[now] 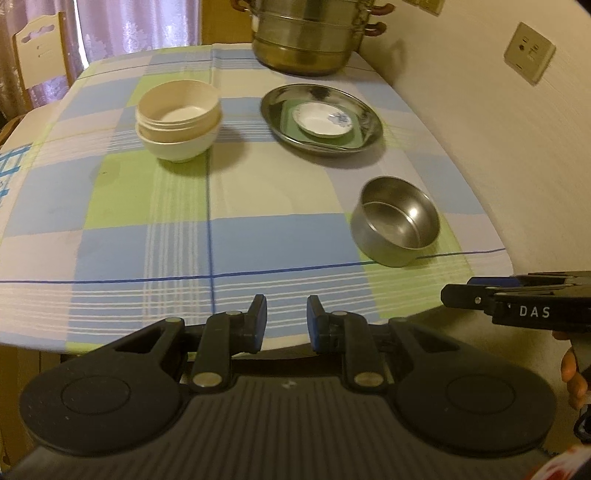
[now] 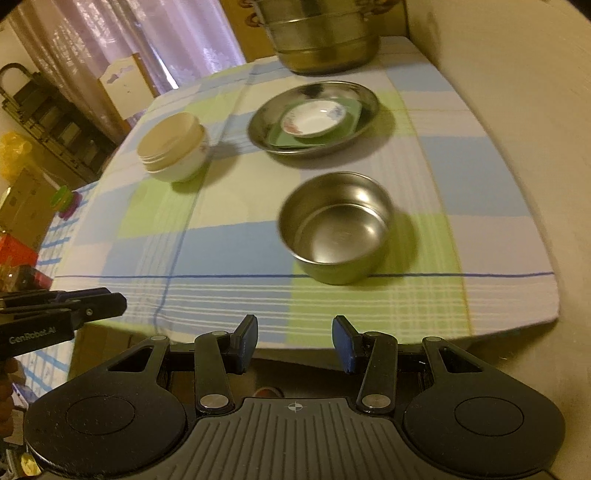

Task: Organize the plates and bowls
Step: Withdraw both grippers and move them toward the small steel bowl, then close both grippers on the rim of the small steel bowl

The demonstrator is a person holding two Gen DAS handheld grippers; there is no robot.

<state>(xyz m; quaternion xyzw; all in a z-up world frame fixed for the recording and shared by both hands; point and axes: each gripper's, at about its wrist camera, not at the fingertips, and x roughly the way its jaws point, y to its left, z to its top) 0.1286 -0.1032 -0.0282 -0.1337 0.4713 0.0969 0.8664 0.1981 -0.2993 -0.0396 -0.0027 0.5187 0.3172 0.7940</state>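
Left gripper (image 1: 287, 319) jaws apart, empty; right gripper (image 2: 294, 339) likewise, body marked "DAS"; steel bowl (image 2: 334, 227) ahead.

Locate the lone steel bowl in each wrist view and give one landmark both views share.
Left wrist: steel bowl sits right of centre, near the table's front right corner.
Right wrist: steel bowl sits near centre, straight ahead.
Shared landmark: the large steel plate holding a white saucer, just beyond the bowl.

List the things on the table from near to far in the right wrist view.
Steel bowl → stacked cream bowls → steel plate holding a green dish and a small white saucer → big steamer pot.
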